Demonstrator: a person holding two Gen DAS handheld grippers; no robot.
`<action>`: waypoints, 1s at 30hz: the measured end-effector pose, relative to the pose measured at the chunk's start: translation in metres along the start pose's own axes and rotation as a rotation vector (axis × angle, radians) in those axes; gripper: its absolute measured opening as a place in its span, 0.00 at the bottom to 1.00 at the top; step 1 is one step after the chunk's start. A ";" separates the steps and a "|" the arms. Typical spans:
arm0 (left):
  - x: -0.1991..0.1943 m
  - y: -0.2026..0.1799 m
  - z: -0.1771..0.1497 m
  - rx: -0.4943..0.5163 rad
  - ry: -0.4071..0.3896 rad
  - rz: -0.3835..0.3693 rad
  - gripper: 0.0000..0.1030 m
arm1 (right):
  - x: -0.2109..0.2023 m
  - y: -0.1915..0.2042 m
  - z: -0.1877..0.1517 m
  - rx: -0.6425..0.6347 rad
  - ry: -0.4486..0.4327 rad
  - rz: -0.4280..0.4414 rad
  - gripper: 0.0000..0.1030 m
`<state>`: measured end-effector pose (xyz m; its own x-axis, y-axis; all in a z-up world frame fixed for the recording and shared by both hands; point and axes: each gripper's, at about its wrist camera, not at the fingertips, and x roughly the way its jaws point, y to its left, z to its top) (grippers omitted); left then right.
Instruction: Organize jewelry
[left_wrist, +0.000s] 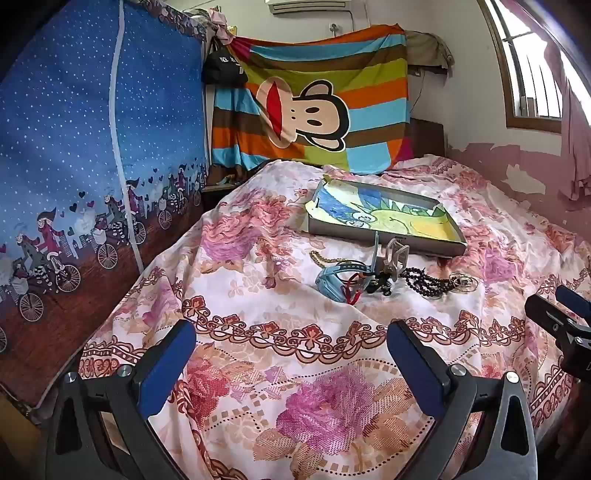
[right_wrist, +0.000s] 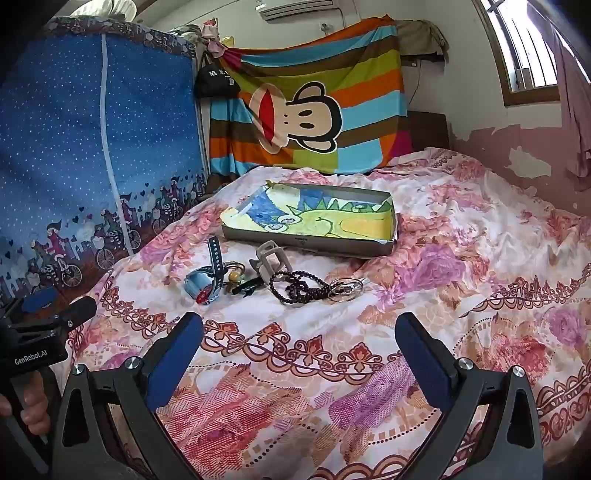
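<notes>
A heap of jewelry lies on the floral bedspread: a blue watch (left_wrist: 330, 283) (right_wrist: 202, 281), a grey hair claw (left_wrist: 396, 255) (right_wrist: 270, 261), a dark bead necklace (left_wrist: 428, 281) (right_wrist: 297, 286), a gold chain (left_wrist: 320, 257) and thin metal rings (left_wrist: 463, 282) (right_wrist: 343, 287). Behind it sits a shallow grey box (left_wrist: 384, 242) (right_wrist: 314, 249) lined with a child's drawing. My left gripper (left_wrist: 291, 354) is open and empty, short of the heap. My right gripper (right_wrist: 299, 350) is open and empty too, just in front of the beads.
A blue fabric wardrobe (left_wrist: 92, 147) (right_wrist: 92, 140) stands left of the bed. A striped monkey blanket (left_wrist: 314, 107) hangs at the head. A peeling pink wall and a window (left_wrist: 535, 74) are on the right. Each gripper shows at the other's view edge.
</notes>
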<state>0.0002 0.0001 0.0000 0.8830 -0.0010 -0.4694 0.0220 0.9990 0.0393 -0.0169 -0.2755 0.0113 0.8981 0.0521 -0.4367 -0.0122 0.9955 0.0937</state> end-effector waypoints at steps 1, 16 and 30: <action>0.000 0.000 0.000 0.001 -0.005 0.002 1.00 | 0.000 0.000 0.000 -0.001 0.001 0.000 0.99; 0.000 -0.001 0.000 -0.006 -0.001 0.001 1.00 | 0.001 0.000 0.000 -0.005 -0.001 -0.003 0.99; 0.000 0.000 0.000 -0.011 0.002 -0.004 1.00 | 0.001 0.000 -0.001 -0.007 0.000 -0.004 0.99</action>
<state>0.0001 0.0002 -0.0001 0.8818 -0.0045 -0.4716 0.0201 0.9994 0.0279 -0.0164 -0.2749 0.0104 0.8982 0.0486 -0.4368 -0.0123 0.9963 0.0855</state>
